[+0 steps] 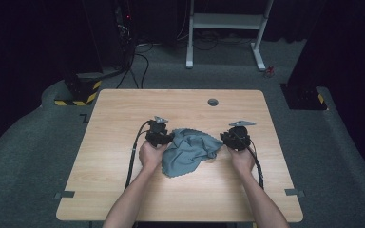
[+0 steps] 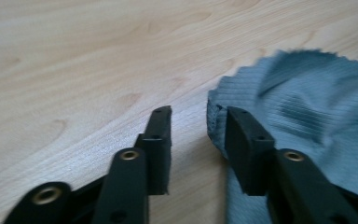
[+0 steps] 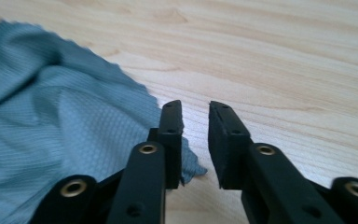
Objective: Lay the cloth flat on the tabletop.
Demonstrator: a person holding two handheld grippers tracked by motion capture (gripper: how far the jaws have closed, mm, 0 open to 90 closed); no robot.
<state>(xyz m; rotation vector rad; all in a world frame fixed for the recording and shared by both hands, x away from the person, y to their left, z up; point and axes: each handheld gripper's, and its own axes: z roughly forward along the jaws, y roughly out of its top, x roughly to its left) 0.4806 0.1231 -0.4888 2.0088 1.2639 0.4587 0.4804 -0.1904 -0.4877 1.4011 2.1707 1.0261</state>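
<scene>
A: Where's the grey-blue cloth (image 1: 188, 150)?

B: Crumpled near the middle of the wooden table (image 1: 123, 194), a bit closer to the near edge than to the far edge. Bunched up, zigzag-cut hem visible in both gripper views.

A: And the left gripper (image 2: 193, 126)?

B: At the cloth's left end, held in the left hand (image 1: 150, 155). Jaws parted to a middling gap, bare wood showing between them. Cloth edge just against the outer side of 1 jaw, not pinched.

A: Right gripper (image 3: 196, 122)?

B: At the cloth's right end, in the right hand (image 1: 242, 157). Jaws parted only narrowly, bare tabletop in the gap. A corner of the cloth lying beside and under the nearer jaw, nothing clamped.

A: So both off the cloth?

B: Yes, 2 grippers flanking it, 1 at each end, neither gripping. Cables trailing back along both forearms toward the near edge.

A: Anything else on the table?

B: A small round grey grommet (image 1: 213, 102) near the far edge.
</scene>
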